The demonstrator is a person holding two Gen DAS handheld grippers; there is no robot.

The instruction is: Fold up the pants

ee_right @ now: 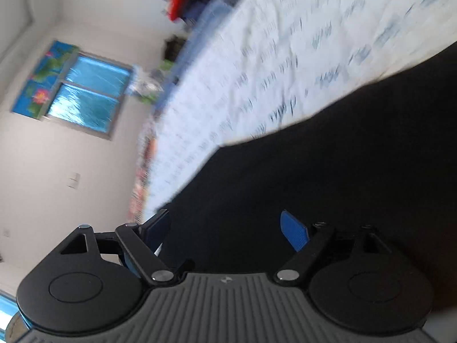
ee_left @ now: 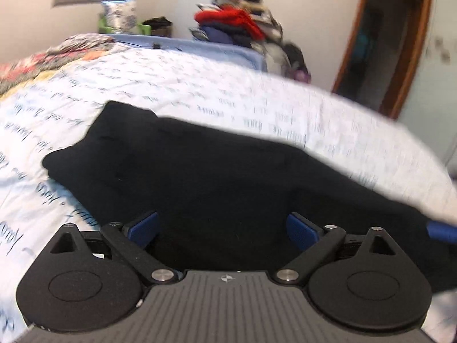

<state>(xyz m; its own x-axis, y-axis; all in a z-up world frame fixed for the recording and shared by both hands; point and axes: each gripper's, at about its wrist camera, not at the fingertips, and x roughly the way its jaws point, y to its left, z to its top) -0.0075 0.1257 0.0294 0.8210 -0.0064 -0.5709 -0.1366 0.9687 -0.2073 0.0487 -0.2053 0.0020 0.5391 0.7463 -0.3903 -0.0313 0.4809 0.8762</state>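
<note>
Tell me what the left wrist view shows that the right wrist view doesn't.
Left only: the black pants' whole folded bundle, a wooden door frame, and a blue pad at the right edge, likely the other claw's. Right only: a flower painting around the window. Both share: the white printed bedsheet, the clothes pile with a red garment, and open claws over the pants.

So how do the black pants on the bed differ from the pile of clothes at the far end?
The black pants are one dark garment lying flat on the printed bed cover; the pile of clothes is a tall heap of many pieces. The pants are plain black, while the pile mixes red, navy and grey-white. The pants lie just in front of the open left hand-held gripper; the pile sits beyond the far edge of the bed. Both are fabric.
</note>
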